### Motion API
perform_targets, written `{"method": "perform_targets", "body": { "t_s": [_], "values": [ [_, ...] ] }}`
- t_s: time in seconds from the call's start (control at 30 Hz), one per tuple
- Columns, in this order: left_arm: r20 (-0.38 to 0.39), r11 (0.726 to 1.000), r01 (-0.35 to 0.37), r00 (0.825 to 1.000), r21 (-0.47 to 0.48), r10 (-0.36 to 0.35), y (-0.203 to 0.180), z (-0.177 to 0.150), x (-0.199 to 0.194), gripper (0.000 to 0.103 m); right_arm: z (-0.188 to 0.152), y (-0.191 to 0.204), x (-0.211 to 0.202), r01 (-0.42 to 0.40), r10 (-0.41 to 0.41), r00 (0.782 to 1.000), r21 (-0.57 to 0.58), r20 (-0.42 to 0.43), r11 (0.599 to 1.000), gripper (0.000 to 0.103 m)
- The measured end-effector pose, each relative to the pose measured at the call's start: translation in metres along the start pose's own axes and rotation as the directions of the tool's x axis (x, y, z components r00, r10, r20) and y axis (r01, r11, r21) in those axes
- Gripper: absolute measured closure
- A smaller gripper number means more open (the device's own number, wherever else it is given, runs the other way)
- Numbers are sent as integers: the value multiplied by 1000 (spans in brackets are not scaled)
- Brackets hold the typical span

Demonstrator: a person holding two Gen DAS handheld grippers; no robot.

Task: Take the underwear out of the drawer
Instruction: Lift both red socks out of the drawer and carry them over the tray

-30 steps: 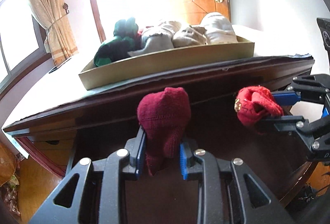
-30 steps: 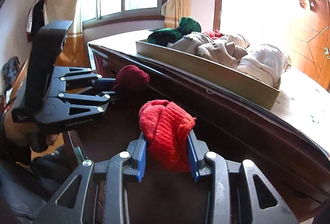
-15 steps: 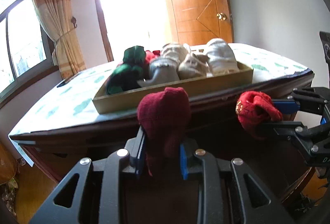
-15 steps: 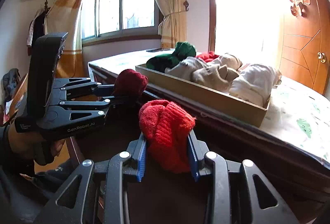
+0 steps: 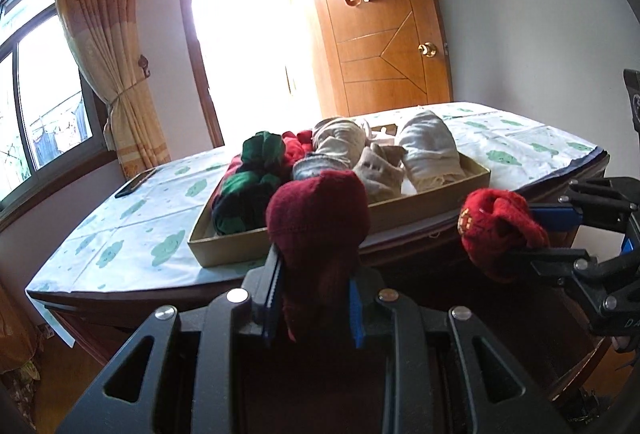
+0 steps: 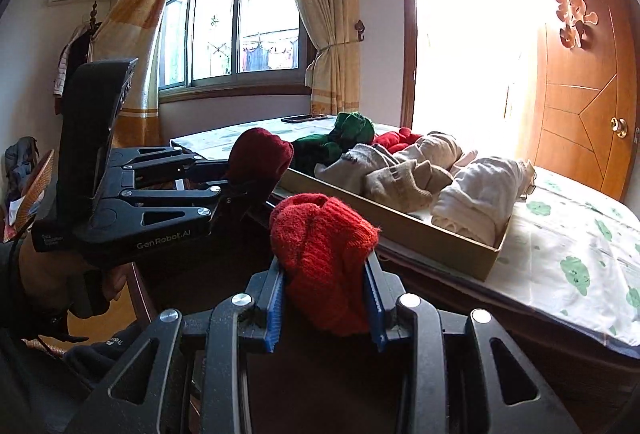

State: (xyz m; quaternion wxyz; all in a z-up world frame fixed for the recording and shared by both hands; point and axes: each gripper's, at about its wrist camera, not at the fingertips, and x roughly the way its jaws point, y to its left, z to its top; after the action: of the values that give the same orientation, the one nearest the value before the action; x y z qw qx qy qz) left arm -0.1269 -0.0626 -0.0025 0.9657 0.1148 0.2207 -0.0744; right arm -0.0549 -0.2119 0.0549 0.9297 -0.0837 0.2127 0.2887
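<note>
left tongs [image 5: 314, 304] clamped on dark red bundle [image 5: 318, 230], right tongs [image 6: 326, 308] clamped on bright red bundle [image 6: 322, 254], both near tray [image 5: 420, 208]

We see a dark maroon knit bundle [image 5: 318, 218], a bright red one [image 5: 500, 230], green [image 5: 256, 170] and beige rolls [image 5: 428, 150], and a white tablecloth [image 5: 132, 234] with green cloud prints.

The left wrist camera looks forward along its fingers, close behind the clamped dark red bundle [image 5: 318, 230], toward the cardboard tray [image 5: 432, 206] and door [image 5: 384, 34]. The right wrist camera, just beside it, faces the same tray [image 6: 440, 238], angled toward the window [image 6: 236, 26].
</note>
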Motion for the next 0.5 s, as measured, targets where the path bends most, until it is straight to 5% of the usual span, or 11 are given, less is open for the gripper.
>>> {"method": "perform_targets", "body": {
  "t_s": [0.5],
  "values": [
    [36,1000,-12,999,22,11,3,27,8,77,22,-15,-1,29,-29,999,-25,35,999,66]
  ]
}}
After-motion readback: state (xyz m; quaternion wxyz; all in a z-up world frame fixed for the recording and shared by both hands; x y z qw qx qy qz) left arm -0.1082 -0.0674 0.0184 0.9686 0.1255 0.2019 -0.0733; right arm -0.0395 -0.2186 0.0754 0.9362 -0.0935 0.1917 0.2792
